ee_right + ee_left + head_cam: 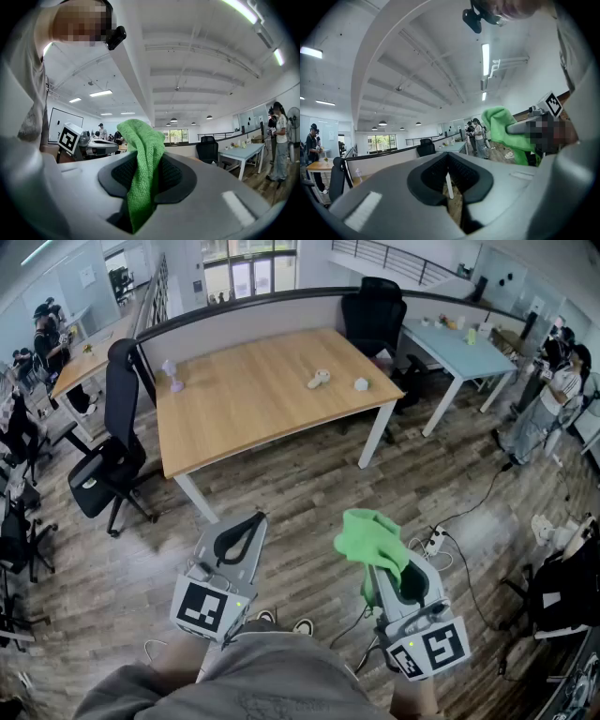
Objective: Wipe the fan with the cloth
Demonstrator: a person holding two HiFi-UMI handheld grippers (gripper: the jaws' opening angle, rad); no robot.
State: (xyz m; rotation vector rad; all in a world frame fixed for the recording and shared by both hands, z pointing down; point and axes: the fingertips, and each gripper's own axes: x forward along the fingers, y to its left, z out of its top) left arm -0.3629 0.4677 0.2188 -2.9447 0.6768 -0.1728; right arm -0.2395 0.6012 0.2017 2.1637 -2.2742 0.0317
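My right gripper [372, 562] is shut on a green cloth [371, 536], which bunches up above the jaws and hangs down between them [143, 161]. The left gripper [254, 520] is shut with nothing in it; its pads [440, 171] meet. Both are held level over the wooden floor, short of the wooden table [244, 418]. On the table lie a small cream object [319, 379], a pale purple one [173, 377] and a small white one [361, 383]; I cannot tell from here which is the fan. The cloth [501, 126] also shows in the left gripper view.
A black office chair [111, 460] stands left of the table and another [373, 315] behind it. A pale blue table [464, 352] is at the right. A power strip with cables [434, 541] lies on the floor to my right. People stand at both sides of the room.
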